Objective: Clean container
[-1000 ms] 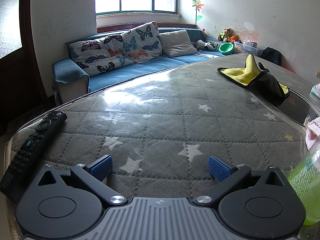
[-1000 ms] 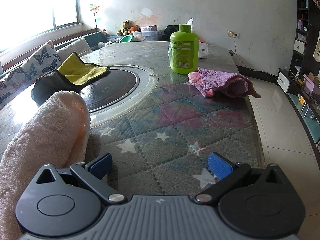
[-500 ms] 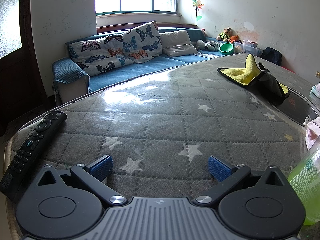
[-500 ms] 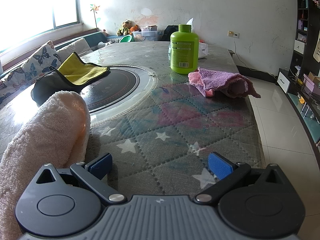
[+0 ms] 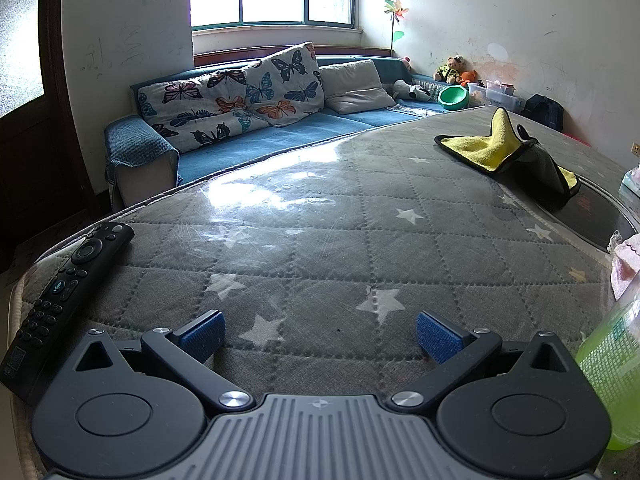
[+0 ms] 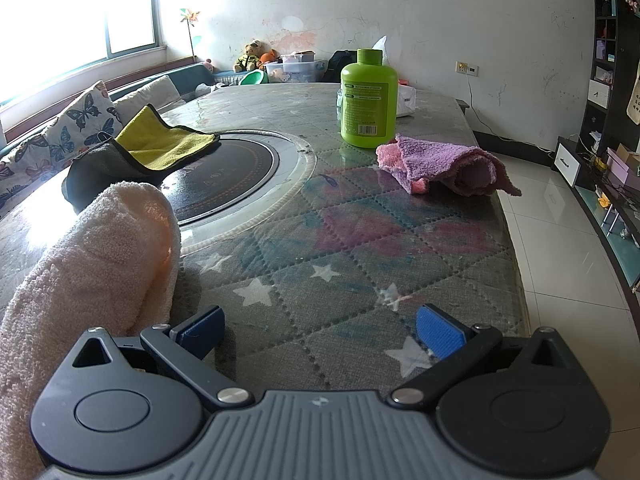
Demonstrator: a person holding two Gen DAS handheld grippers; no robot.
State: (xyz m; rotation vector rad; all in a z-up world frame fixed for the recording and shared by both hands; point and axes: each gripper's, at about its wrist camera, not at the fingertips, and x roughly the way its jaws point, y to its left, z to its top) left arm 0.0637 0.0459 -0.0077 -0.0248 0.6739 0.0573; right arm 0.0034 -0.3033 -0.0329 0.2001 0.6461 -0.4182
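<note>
Both grippers sit low over the table point(image 5: 320, 248) with jaws spread wide and nothing between the pads: the left gripper point(image 5: 320, 336) has a black remote point(image 5: 60, 300) at its left side and a green bottle point(image 5: 612, 376) close at its right edge. Ahead of the right gripper point(image 6: 320, 332), well apart, stands the green container point(image 6: 368, 100), a pink-purple cloth point(image 6: 448, 168) just beside it, a peach towel point(image 6: 92, 272) at the left finger, and a yellow-grey cloth point(image 6: 152, 148) far ahead-left.

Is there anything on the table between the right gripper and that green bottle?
Nothing visible blocks it. The right hand-held gripper is open over bare tablecloth, and the green bottle stands upright straight ahead. The pink-purple towel lies just right of that line, the peach towel to the left.
</note>
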